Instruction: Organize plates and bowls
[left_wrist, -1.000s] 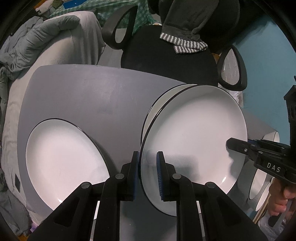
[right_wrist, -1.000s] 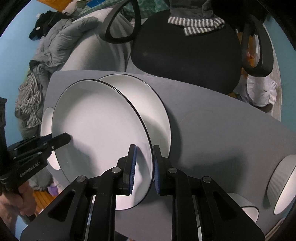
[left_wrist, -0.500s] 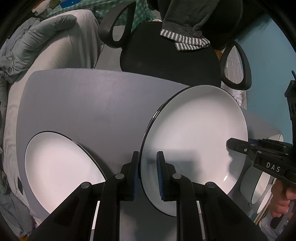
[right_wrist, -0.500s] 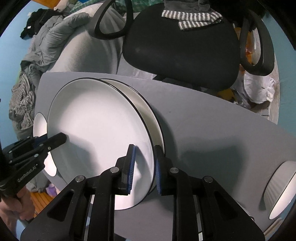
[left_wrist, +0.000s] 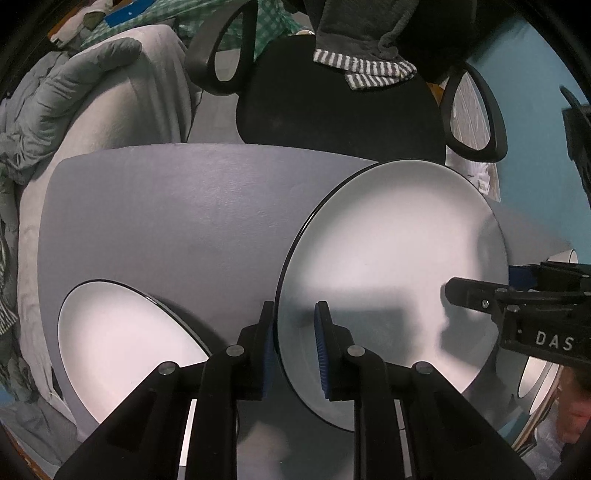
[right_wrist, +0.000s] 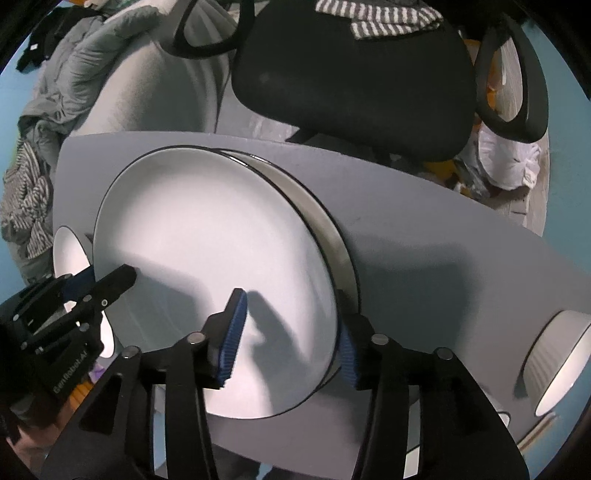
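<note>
A white plate with a thin black rim (left_wrist: 388, 273) (right_wrist: 210, 273) sits over a second matching plate (right_wrist: 332, 236) on the grey table (left_wrist: 184, 206). My left gripper (left_wrist: 293, 347) is shut on the top plate's rim. My right gripper (right_wrist: 291, 332) stands open, its jaws wide around the plate's other edge. The right gripper's fingertips (left_wrist: 465, 293) show in the left wrist view, and the left gripper's fingertips (right_wrist: 114, 277) show in the right wrist view. A third plate (left_wrist: 122, 347) (right_wrist: 70, 254) lies to the left on the table.
A white ribbed bowl (right_wrist: 557, 369) stands at the table's right end, seen also behind the right gripper (left_wrist: 535, 380). A black office chair (left_wrist: 340, 99) with a striped cloth (left_wrist: 362, 68) stands behind the table. A grey sofa with bedding (left_wrist: 92, 92) is at the left.
The held plate came down onto the second plate, now nearly covering it. My right gripper opened and let go of the plate's rim. My left gripper stays shut on it.
</note>
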